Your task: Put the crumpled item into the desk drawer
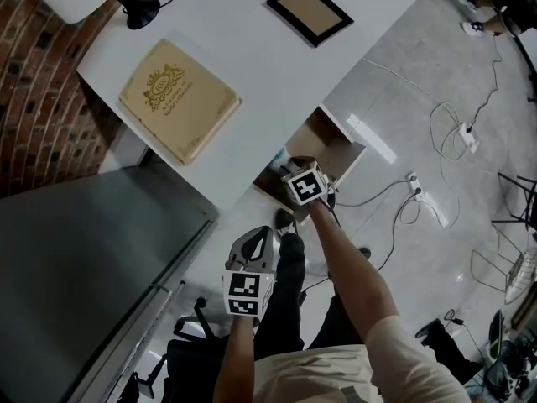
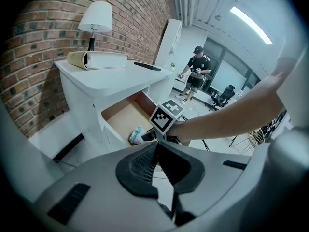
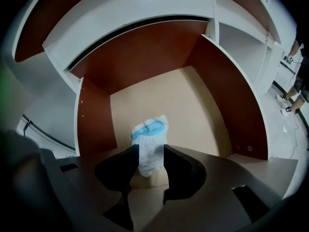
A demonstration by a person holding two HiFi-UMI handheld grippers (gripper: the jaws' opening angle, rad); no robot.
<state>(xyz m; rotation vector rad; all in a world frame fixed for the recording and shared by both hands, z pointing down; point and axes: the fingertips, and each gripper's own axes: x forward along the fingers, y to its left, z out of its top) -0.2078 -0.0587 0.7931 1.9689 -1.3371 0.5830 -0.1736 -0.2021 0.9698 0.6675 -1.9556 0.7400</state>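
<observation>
The desk (image 1: 252, 57) has its drawer (image 3: 198, 105) pulled out, and the crumpled wrapper (image 3: 150, 135), white with blue print, lies on the drawer's tan floor near the front. The right gripper (image 3: 151, 151) points down into the drawer with its 2 jaws spread; the wrapper sits between the pads, which do not squeeze it. The left gripper (image 2: 157, 151) hangs back outside the drawer, well apart from the wrapper, its jaws pressed together on nothing. On the desk top lie 1 cream book (image 1: 179, 99) and 1 dark picture frame (image 1: 309, 12), with a lamp (image 2: 95, 18) by the brick wall.
</observation>
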